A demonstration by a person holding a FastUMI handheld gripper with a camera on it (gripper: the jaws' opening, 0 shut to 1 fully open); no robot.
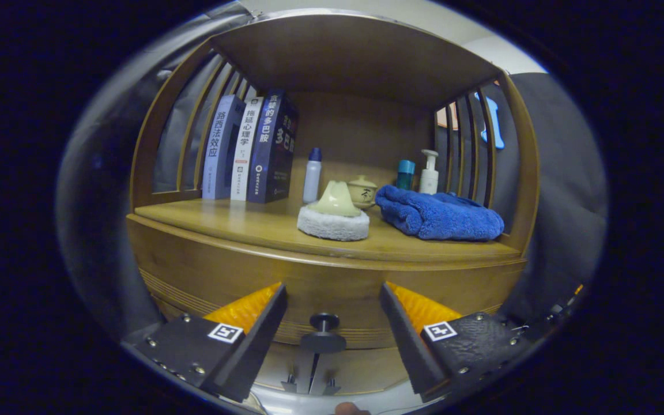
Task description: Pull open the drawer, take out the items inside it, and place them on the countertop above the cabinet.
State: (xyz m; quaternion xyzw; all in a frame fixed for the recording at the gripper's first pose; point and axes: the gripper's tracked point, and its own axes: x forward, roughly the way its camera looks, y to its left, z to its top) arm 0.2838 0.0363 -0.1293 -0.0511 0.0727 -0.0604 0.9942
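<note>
**Entry: gripper standing at a closed drawer front, knob between its fingers**

Gripper: fingers are standing wide apart, flanking the drawer knob without touching it; ribbed pads are facing inward.

Drawer: sitting flush in the cabinet front, closed; smooth honey-toned wood with fine grooved lines running across it. Its knob is a small dark round disc on a short stem.

Countertop: a polished wooden shelf surface, already carrying a fluffy blue towel, a pale green cone-shaped piece on a white fleecy round pad, a small lidded ceramic cup, a white bottle with a blue cap, a teal bottle, a white pump bottle and three upright books.

Step, as judged: the scene is fitting either a drawer about to be pulled or one closed again with its contents already up on the countertop; the drawer's inside is hidden, so this is remaining unsettled.
</note>
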